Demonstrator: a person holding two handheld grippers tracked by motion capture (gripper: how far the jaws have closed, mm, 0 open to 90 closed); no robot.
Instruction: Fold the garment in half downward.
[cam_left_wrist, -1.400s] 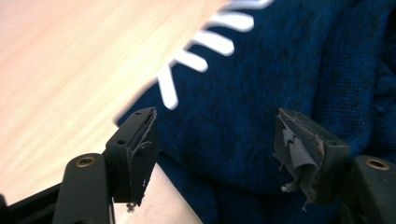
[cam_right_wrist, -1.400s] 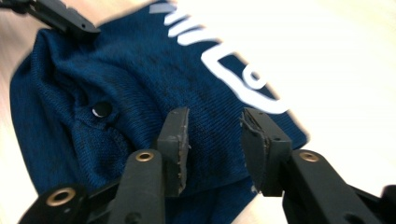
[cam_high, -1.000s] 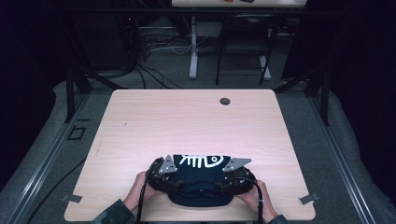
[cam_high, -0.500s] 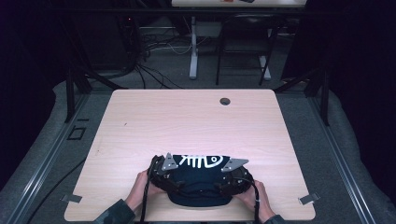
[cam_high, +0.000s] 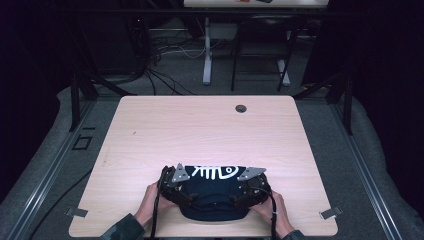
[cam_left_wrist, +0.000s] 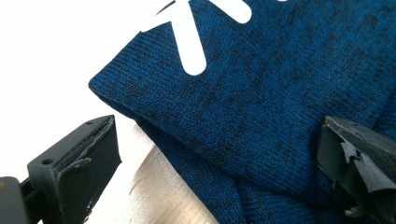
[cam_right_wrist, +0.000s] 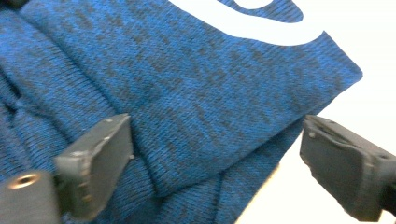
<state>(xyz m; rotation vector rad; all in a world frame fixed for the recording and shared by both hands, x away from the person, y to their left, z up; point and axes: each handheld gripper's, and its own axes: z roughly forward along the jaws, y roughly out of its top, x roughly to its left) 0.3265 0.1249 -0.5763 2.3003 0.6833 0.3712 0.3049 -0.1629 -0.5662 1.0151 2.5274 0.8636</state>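
Table (cam_high: 200, 125): light wood top, mostly bare; small dark round hole (cam_high: 241, 108) near far edge, centre-right.
Garment (cam_high: 210, 187): dark blue knit, folded, at near edge of table, about centre; white fish-bone print (cam_high: 212, 172) on far part, facing up. Close views show blue/black flecked knit (cam_left_wrist: 261, 107), (cam_right_wrist: 187, 93), w/ folded layers stacked at the corners.
L gripper (cam_high: 177, 187): at garment's left end, grey plate on top; person's left hand (cam_high: 147, 202) behind it. In left gripper view jaws stand wide apart, one on bare table beside the folded corner, other over the cloth; corner lies between them, not pinched.
R gripper (cam_high: 247, 190): at garment's right end, grey plate on top; right hand (cam_high: 272, 212) holding it. In right gripper view jaws also wide apart, one over the knit, other out past the corner over table; cloth edge between, not clamped.
Sleeves: dark green, coming in from bottom edge of high view.
Surroundings: grey floor, black frame legs round table, cables (cam_high: 160, 60) on floor beyond far edge, second desk (cam_high: 255, 4) at top.
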